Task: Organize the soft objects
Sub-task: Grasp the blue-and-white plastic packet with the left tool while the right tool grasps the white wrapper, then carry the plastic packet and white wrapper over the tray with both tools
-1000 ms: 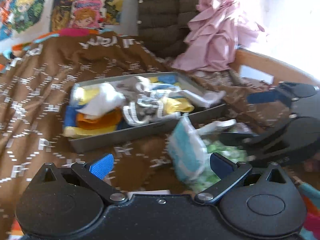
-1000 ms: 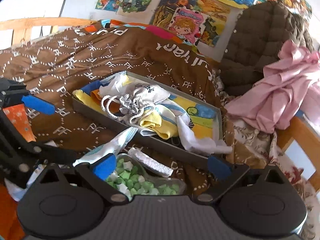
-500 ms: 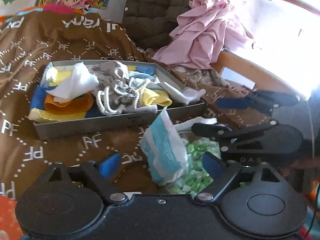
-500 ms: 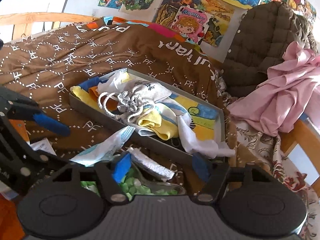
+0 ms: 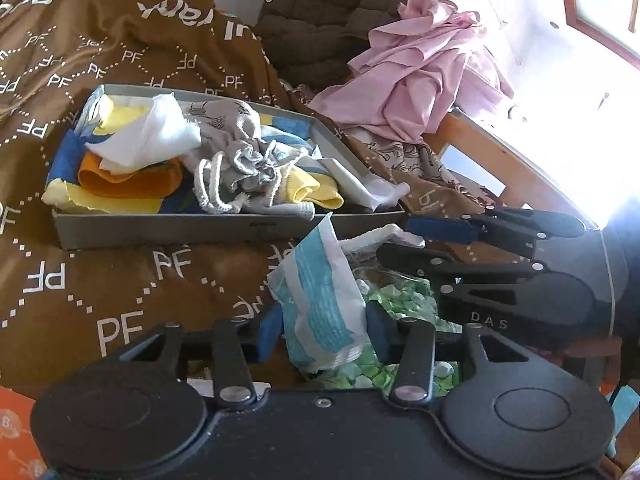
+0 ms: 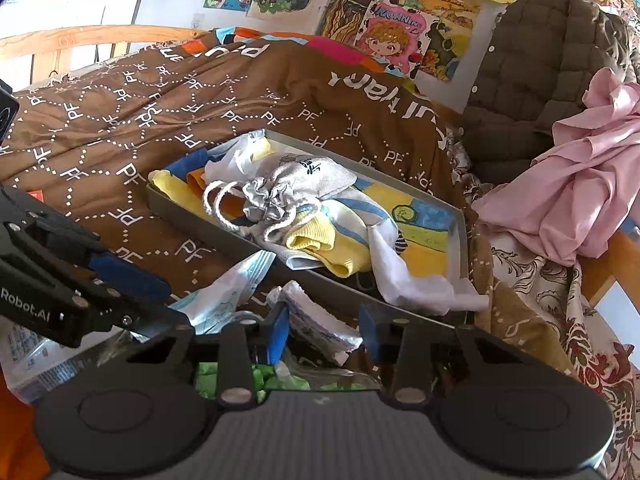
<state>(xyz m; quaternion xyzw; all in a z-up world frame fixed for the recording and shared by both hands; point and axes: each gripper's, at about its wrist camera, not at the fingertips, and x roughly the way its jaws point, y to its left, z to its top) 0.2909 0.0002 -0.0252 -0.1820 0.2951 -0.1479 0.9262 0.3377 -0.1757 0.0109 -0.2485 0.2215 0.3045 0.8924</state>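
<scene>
A clear bag of green and white foam bits point(image 5: 400, 296) lies on the brown blanket in front of a grey tray point(image 5: 180, 232). My left gripper point(image 5: 324, 332) is shut on the bag's teal-and-white flap point(image 5: 320, 304). My right gripper point(image 6: 322, 332) is shut on the bag's white edge strip point(image 6: 316, 324), with the foam bits point(image 6: 272, 376) below it. Each view shows the other gripper side-on: the right point(image 5: 396, 240) and the left point(image 6: 160, 300). The tray point(image 6: 460, 240) holds a grey drawstring pouch point(image 5: 240, 148), yellow, orange and white cloths.
A pink cloth point(image 5: 424, 80) and a brown quilted jacket point(image 5: 320, 12) are heaped behind the tray. A wooden bed rail point(image 5: 500, 164) runs on the right. Posters point(image 6: 392, 36) cover the wall. An orange packet point(image 5: 16, 420) lies at the lower left.
Both grippers have moved in toward the bag and narrowed from wide open until their pads press on it. The left holds the flap and the right holds the white strip.
</scene>
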